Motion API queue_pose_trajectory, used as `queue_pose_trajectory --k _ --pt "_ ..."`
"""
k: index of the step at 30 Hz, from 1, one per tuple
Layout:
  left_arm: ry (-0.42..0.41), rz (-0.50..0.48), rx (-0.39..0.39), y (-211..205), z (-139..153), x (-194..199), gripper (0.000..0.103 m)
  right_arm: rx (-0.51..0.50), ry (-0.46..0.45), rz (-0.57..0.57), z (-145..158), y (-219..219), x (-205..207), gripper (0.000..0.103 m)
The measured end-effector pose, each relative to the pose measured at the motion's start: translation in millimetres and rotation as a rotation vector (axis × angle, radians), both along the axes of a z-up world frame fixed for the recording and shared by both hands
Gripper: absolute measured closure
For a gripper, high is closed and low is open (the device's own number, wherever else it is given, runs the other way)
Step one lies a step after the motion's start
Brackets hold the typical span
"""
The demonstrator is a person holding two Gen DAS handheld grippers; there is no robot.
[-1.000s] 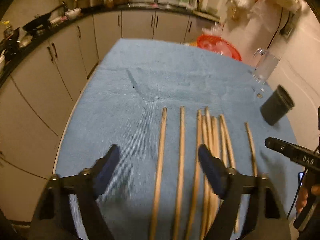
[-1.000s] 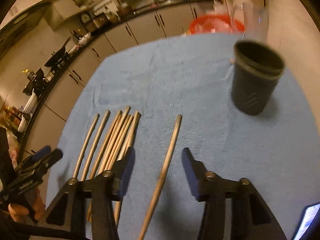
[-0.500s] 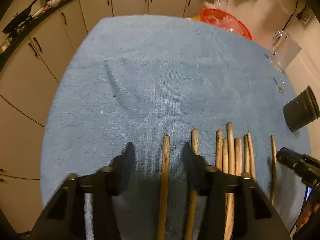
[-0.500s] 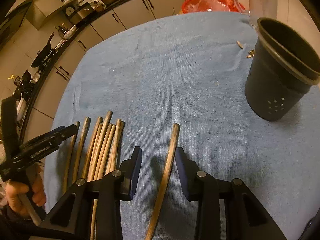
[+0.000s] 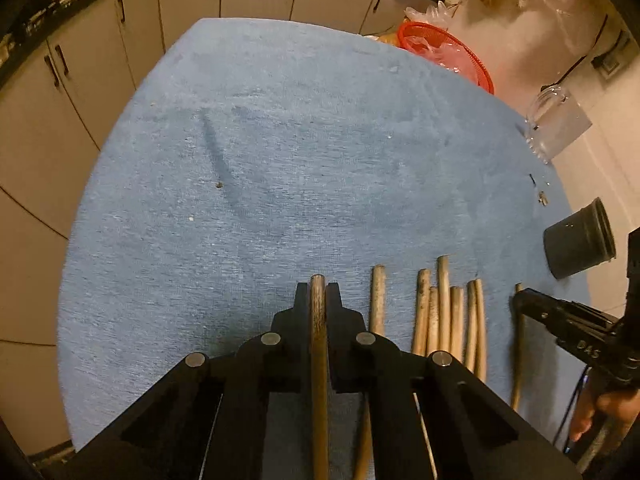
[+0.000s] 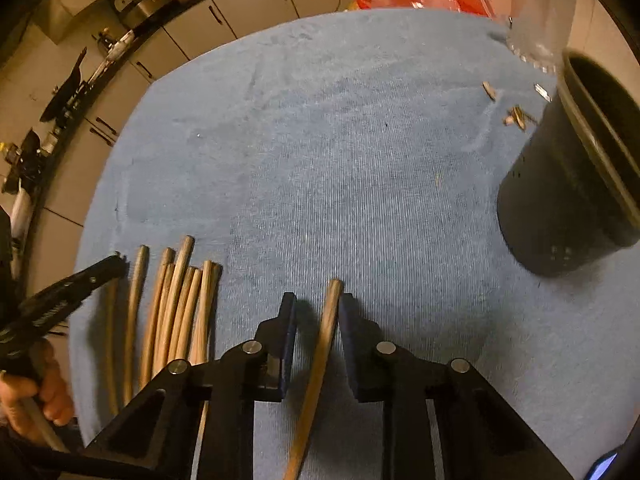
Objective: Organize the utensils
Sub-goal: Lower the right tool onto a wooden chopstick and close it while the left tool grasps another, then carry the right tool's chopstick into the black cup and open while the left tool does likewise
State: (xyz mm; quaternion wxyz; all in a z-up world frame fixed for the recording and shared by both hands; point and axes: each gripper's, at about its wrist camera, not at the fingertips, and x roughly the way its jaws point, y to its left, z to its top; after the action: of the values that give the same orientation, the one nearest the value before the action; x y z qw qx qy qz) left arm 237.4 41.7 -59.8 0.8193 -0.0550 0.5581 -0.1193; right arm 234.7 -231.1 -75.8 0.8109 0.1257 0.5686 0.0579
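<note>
Chopsticks lie side by side on the blue towel (image 5: 280, 184). We find the left gripper (image 5: 318, 296) clamped on the leftmost chopstick (image 5: 319, 344), its jaws having just closed. The right gripper (image 6: 317, 312) straddles the lone rightmost chopstick (image 6: 326, 332); its jaws have been closing, a gap remaining on the left side. The bundle (image 6: 180, 304) rests between them, and the black holder (image 6: 560, 200) stands far right.
</note>
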Motion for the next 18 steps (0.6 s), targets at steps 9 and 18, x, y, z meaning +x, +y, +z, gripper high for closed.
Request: queue_pose_trajectory --k 9,18 --pt "-0.01 -0.02 -0.066 -11 12 -3 0.096 0.032 -0.024 0.006 6 -7 -3 0.095" --pt "-0.179 0.004 -0.093 1 88 -36 0.096 0.115 -0.214 0.058 79 -18 -45 0.096"
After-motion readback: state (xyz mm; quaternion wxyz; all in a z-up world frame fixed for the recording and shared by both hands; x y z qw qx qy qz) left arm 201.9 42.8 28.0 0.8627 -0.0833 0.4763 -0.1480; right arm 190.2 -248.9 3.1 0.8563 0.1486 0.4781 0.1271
